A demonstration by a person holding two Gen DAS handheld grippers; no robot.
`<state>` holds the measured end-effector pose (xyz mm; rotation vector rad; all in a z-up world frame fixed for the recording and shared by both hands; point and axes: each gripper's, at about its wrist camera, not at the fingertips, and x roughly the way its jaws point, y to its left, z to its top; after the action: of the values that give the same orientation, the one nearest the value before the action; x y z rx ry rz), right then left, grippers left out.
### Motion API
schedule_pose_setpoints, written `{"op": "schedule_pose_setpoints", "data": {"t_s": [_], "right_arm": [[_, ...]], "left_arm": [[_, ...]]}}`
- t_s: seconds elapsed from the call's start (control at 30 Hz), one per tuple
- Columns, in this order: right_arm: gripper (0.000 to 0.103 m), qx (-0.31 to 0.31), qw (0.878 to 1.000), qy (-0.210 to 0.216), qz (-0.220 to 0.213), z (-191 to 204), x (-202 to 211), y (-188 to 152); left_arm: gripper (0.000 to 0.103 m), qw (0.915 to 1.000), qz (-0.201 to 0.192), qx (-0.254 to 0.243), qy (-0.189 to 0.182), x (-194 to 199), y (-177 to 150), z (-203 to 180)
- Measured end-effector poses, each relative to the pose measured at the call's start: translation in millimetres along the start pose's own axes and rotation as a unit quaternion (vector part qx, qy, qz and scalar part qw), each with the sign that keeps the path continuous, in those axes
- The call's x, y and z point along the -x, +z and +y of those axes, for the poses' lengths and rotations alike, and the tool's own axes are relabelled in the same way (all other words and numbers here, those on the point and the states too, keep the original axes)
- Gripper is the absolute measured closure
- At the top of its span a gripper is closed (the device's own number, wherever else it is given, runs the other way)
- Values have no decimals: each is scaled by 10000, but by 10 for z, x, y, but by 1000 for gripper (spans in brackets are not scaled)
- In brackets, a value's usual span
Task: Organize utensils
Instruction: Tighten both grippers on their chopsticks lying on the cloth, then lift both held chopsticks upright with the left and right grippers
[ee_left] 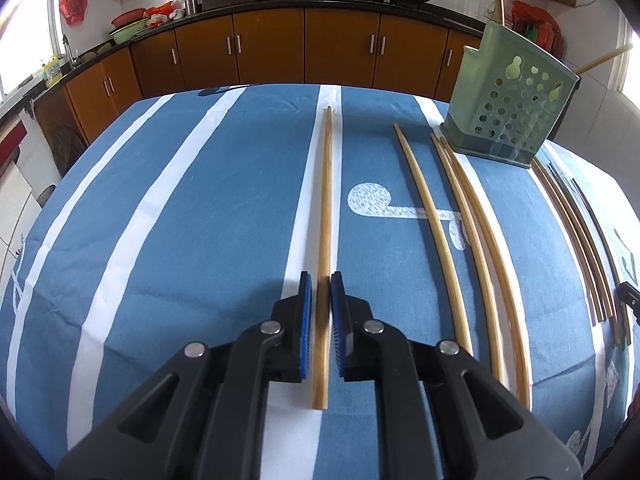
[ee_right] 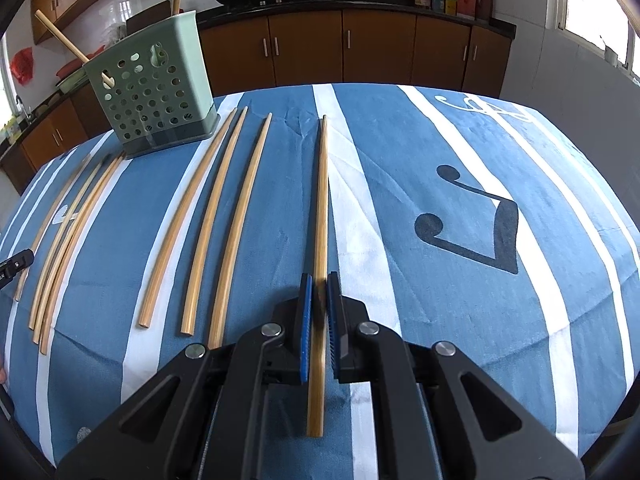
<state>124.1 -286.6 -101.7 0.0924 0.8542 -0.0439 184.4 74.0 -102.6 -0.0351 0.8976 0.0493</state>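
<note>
Blue striped tablecloth (ee_left: 200, 208) covers the table before brown kitchen cabinets (ee_left: 272, 46). Left gripper (ee_left: 321, 280) and right gripper (ee_right: 319, 280) each pinch a chopstick (ee_left: 325, 216) (ee_right: 321, 216). Green holder (ee_left: 510, 114) stands at one o'clock; the far chopsticks are partly cut off.

Pale wooden chopsticks (ee_right: 230, 216) lie flat and roughly parallel on the blue-and-white striped cloth, in loose groups. A green perforated holder (ee_right: 150, 92) stands upright beside their far ends, with two sticks (ee_right: 60, 36) leaning inside it.
</note>
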Motion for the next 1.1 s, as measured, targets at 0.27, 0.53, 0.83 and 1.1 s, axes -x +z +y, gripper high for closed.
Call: {"op": "schedule_pose_setpoints", "data": {"t_s": [0.27,0.53,0.83,1.1], "right_arm": [[95,20,10000,53,-38,-5,31,-60],[95,-15,9999,135,-96,-34,71,-67],[95,-228,9974,242,-644,-181,487,133],[95,-288,9942,312,-993,-190,680,284]], "left_arm": [[93,10000,-1,24,-47,48,-59,13],[95,10000,14,-9,-93,85,-88,20],[95,9993,-336,54,-144,394,-12,109],[95,9942,-1063,28,-144,863,222,106]]}}
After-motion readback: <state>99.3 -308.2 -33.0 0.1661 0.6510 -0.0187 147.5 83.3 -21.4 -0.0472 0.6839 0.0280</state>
